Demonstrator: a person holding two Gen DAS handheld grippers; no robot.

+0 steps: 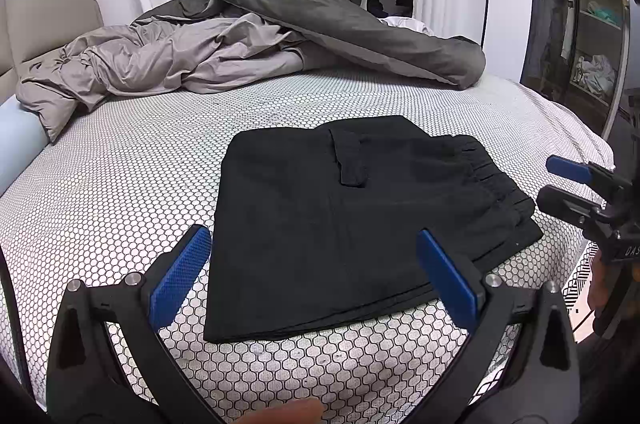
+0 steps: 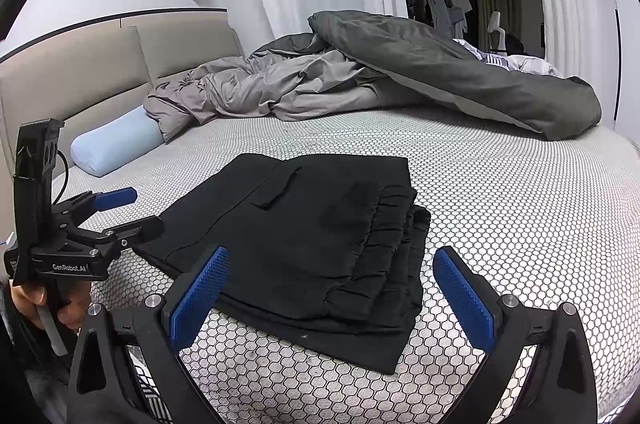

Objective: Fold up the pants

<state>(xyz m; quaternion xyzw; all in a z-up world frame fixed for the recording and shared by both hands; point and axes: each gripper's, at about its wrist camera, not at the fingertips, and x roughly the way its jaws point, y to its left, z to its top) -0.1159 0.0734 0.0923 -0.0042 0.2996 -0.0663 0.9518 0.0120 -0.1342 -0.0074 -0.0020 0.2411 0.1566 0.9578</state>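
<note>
pants (image 1: 360,224) lie folded in a flat black stack near the front edge of the bed (image 1: 120,184), so we judge the folding done. our left gripper (image 1: 316,276) and right gripper (image 2: 332,292) are spread and hold nothing. one body reads "genrobot.ai".

The pants (image 1: 340,220) are matt black woven cloth, gathered into ribs at the waistband. The mattress cover (image 1: 140,192) is pale cloth printed with a fine honeycomb pattern. The duvet (image 1: 340,24) is smooth, faintly sheeny cloth, dark grey on one face and light grey on the other, heavily creased. The left gripper (image 1: 314,276) and right gripper (image 2: 332,294) have matt black plastic bodies, blue finely knurled pads and bright metal pins. The headboard (image 2: 80,72) looks like beige matt upholstery.
</note>
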